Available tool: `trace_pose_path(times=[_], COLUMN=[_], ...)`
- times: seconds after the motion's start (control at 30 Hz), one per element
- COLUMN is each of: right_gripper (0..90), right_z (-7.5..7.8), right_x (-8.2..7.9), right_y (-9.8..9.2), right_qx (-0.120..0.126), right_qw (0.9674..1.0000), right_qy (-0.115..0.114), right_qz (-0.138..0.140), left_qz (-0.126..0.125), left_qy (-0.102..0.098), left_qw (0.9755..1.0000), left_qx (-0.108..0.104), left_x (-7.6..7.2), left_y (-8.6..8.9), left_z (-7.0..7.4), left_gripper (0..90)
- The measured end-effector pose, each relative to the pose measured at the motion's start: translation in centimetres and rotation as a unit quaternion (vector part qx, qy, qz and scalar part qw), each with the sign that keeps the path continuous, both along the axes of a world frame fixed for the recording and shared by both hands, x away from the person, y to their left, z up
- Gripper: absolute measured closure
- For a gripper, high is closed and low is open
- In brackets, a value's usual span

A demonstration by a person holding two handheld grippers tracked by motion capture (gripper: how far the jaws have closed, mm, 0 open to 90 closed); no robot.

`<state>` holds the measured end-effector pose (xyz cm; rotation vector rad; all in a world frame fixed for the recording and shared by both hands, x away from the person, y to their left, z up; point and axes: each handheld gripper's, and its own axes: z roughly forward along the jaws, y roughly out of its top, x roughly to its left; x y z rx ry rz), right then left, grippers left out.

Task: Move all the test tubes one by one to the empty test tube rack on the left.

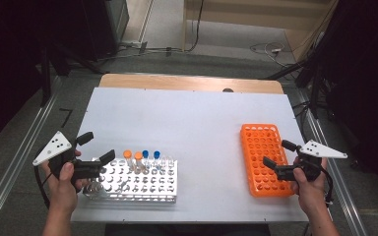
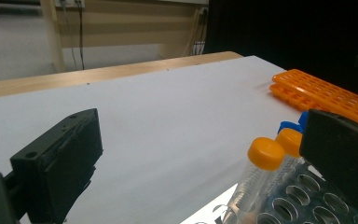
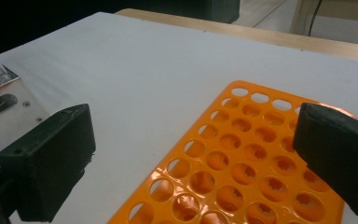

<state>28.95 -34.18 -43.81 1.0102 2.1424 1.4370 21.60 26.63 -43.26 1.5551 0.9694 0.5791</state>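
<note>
Orange-capped tubes (image 1: 133,158) in metal rack (image 1: 142,192), just beside left gripper (image 1: 95,148) jaws, spread wide, holding nothing

- We see tube rack (image 1: 142,183) at table's (image 1: 192,123) front left, capped tubes (image 1: 141,160) standing in its back row.
- Empty rack (image 1: 266,160) sits front right, well apart.
- Grippers flank both: left gripper (image 1: 94,148) by tube rack, right gripper (image 1: 279,153) over empty rack.
</note>
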Motion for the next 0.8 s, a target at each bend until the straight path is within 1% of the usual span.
trace_pose_path(times=[0.1, 0.23, 0.4, 0.53, 0.6, 0.67, 0.73, 0.77, 0.8], right_gripper=[0.0, 0.0, 0.0, 0.0, 0.0, 0.0, 0.0, 0.0, 0.0], right_z=[-0.2, -0.7, -1.3, -1.5, -1.6, -1.6, -1.6, -1.6, -1.5], right_x=[0.1, 0.2, 0.6, 0.8, 0.8, 0.7, 0.7, 0.7, 0.7], right_y=[-0.8, -1.8, -2.8, -3.0, -3.0, -3.1, -3.2, -3.4, -3.5], right_qx=[0.009, 0.021, 0.027, 0.025, 0.020, 0.028, 0.020, 0.026, 0.035], right_qw=[0.9999, 0.9997, 0.9996, 0.9996, 0.9996, 0.9995, 0.9995, 0.9994, 0.9990], right_qy=[-0.002, -0.003, 0.000, 0.001, 0.000, 0.000, -0.005, -0.006, -0.005], right_qz=[-0.004, -0.008, -0.009, -0.013, -0.018, -0.017, -0.024, -0.024, -0.027], left_qz=[-0.002, -0.007, -0.014, -0.020, -0.019, -0.020, -0.018, -0.019, -0.018], left_qy=[-0.003, -0.009, -0.001, 0.000, 0.000, -0.002, -0.004, -0.003, -0.002], left_qw=[1.0000, 0.9997, 0.9998, 0.9998, 0.9998, 0.9998, 0.9997, 0.9995, 0.9995], left_qx=[-0.006, -0.023, -0.012, -0.008, -0.006, -0.006, -0.019, -0.026, -0.025], left_x=[-0.1, -0.2, 0.0, 0.1, 0.1, 0.0, 0.0, 0.1, 0.1], left_y=[0.2, 0.4, -0.2, -0.8, -0.9, -0.8, -0.6, -0.6, -0.6], left_z=[-0.1, -0.2, -0.5, -0.6, -0.6, -0.6, -0.8, -0.9, -1.0], left_gripper=[0.0, 0.0, 0.0, 0.0, 0.0, 0.0, 0.0, 0.0, 0.0])
